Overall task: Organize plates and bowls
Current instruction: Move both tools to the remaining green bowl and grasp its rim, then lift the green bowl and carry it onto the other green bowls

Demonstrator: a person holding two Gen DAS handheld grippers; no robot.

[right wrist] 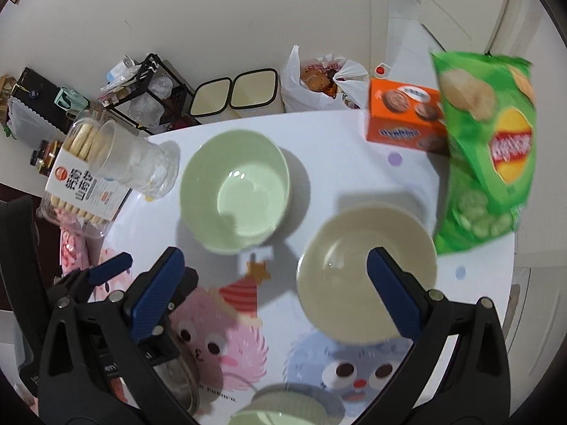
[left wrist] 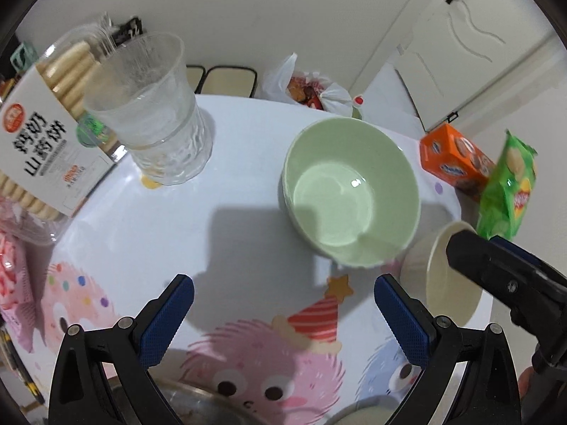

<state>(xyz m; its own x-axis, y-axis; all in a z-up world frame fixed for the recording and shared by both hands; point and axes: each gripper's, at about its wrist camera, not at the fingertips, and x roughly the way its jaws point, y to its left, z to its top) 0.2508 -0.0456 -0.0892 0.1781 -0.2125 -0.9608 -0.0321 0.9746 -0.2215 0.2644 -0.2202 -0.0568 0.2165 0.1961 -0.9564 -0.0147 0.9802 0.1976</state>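
Cut off first: at the bottom edge of the right wrist view a second pale green bowl (right wrist: 280, 412) shows only its upper rim, and a metal bowl (right wrist: 186, 386) sits mostly behind the black frame of the left tongs (right wrist: 143, 271). In the left wrist view that metal bowl (left wrist: 212, 405) is a dim sliver at the bottom edge. The cream bowl (left wrist: 446, 276) there is partly covered by the black body of the right tongs, so only its left wall and part of the inside can be seen.

The green bowl (left wrist: 349, 194) stands upright on the counter (left wrist: 141, 230), mouth up, empty, approx. mid-counter; it's round, so no long axis to speak of. In the right wrist view the same green bowl (right wrist: 235, 191) sits left of the cream bowl (right wrist: 365, 272), close but not touching. The cream bowl is also upright, mouth up (inside looks bare).

Left tongs (left wrist: 283, 304): blue pads spread wide, nothing between them, hovering over the printed counter just short of the green bowl. Right tongs (right wrist: 280, 276): also wide open, holding nothing; the right pad (right wrist: 393, 294) overlaps the cream bowl's inside in the picture, whether it touches I can't tell.

A clear glass (left wrist: 152, 113), biscuit tub (left wrist: 42, 134), orange box (right wrist: 404, 113) and green chip bag (right wrist: 492, 148) ring the counter.
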